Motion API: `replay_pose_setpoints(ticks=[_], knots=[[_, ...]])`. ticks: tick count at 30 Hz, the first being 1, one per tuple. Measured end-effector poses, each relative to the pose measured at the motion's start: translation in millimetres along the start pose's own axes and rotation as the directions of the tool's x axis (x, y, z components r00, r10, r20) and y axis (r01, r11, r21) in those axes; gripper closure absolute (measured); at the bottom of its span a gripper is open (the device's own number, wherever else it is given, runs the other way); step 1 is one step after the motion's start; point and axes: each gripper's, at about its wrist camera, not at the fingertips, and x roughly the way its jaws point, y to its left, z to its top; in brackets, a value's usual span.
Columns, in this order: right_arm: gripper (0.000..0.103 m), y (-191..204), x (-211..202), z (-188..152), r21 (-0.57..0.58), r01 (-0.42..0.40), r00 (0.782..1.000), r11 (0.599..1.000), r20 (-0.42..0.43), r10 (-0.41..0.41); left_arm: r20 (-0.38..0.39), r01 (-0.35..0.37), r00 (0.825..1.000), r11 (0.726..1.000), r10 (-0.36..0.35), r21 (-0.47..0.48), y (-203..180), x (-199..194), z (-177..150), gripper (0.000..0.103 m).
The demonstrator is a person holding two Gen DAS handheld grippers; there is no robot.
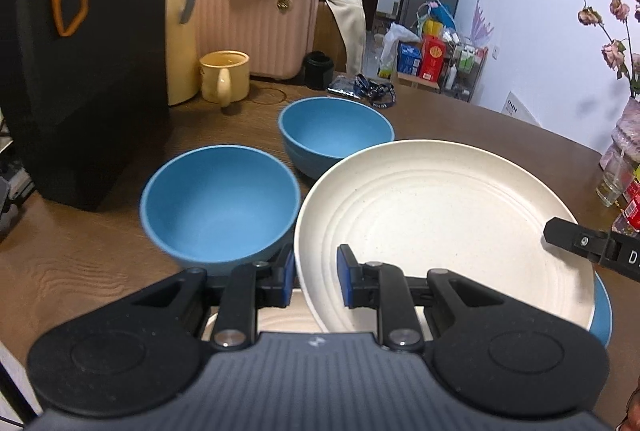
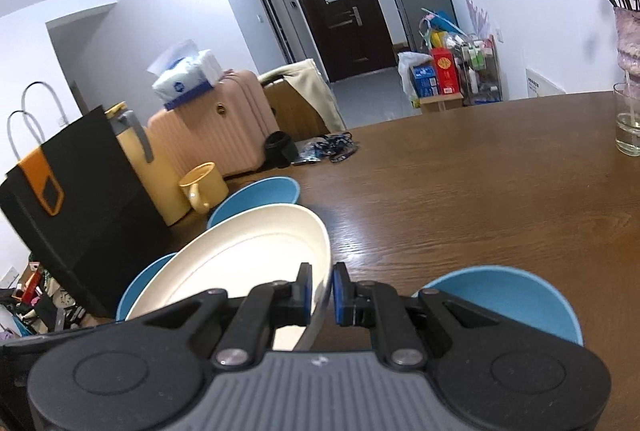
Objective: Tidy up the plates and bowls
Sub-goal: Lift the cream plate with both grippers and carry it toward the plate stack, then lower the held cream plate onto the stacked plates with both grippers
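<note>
A cream plate is held tilted above the table between both grippers. My left gripper has its jaws on either side of the plate's near-left rim. My right gripper is shut on the plate's right rim; its finger shows in the left wrist view. Two blue bowls stand left of and behind the plate. A blue dish lies under the plate's right edge, also in the right wrist view. Another cream plate lies below.
A black paper bag stands at the left, with a yellow jug and yellow mug beside it. A pink suitcase is behind the wooden table. A glass and flower vase stand at the right.
</note>
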Motion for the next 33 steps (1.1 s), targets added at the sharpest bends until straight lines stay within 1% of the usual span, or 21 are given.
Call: replay_pose_setpoints(ticks=[7, 14, 23, 33], knots=[[0.093, 22.4, -21.3, -30.5, -0.002, -0.019, 1.0, 1.0, 0.014, 0.019, 0.036, 0.001, 0.999, 1.0, -0.001, -0.001, 24.9, -27.5, -22.6, 0.081], [0.093, 39.1, -31.5, -65.3, -0.006, -0.03, 1.0, 1.0, 0.006, 0.03, 0.036, -0.011, 0.999, 1.0, 0.01, 0.014, 47.2, -39.8, -51.3, 0.081], [0.093, 49.9, -27.2, -103.3, -0.01, -0.022, 1.0, 1.0, -0.001, 0.022, 0.024, -0.012, 1.0, 1.0, 0.012, 0.011, 69.0, -34.6, -82.4, 0.081], [0.092, 53.4, -6.7, -130.7, -0.033, -0.026, 0.999, 0.999, -0.022, 0.025, 0.013, -0.03, 0.999, 0.999, 0.029, 0.027, 81.3, -19.3, -100.9, 0.081]])
